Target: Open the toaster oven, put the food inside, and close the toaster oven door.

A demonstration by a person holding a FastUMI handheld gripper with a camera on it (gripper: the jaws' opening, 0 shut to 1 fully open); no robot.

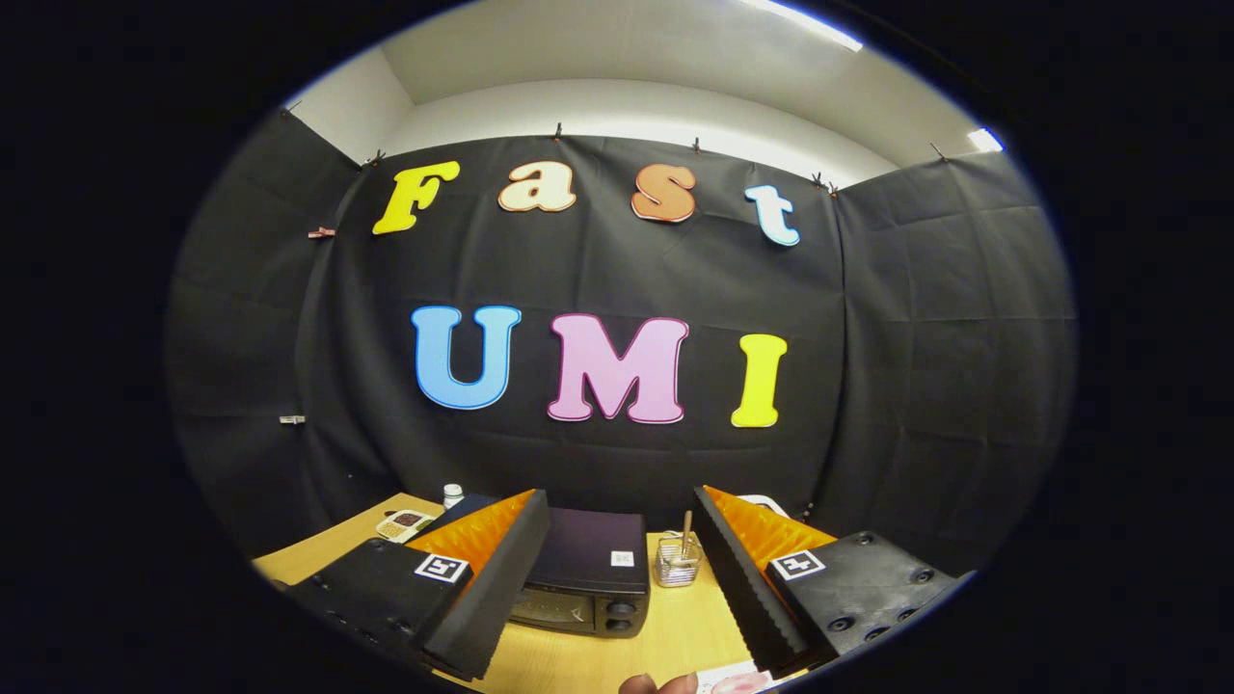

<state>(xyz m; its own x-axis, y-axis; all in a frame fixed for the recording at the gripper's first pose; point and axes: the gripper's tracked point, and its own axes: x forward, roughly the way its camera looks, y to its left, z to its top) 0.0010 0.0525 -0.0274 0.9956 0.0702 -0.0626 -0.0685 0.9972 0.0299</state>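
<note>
- The gripper [622,588] is held up above a pale wooden tabletop [675,631] and looks out level toward the black cloth booth wall [627,270]; its two fingers are spread wide apart with nothing between them but open space.
- The fingers are wedge-shaped blocks. The inner pad of the right finger [737,588] is ribbed like a saw edge, the left finger's inner face [496,588] looks smooth and matte, and each carries a small square black-and-white marker on top.
- The toaster oven [588,573] sits on the table just ahead of the fingers, nearer the left one, which hides its left part. It is a dark, boxy appliance with a flat matte top carrying a small white sticker.
- Its long axis runs side to side across the table, and its front panel, with two round knobs at the right end, faces the gripper. Whether the door is open or shut cannot be told from this high angle.
- A small clear glass jar [678,561] with a stick standing in it is just to the right of the oven, between the fingers.
- Beyond the left finger lie a flat packet [405,524] and a small white bottle [452,495], near the wall.
- A fingertip [658,683] of a person shows at the near edge of the table, beside a pale card [737,680] with a pinkish patch.
</note>
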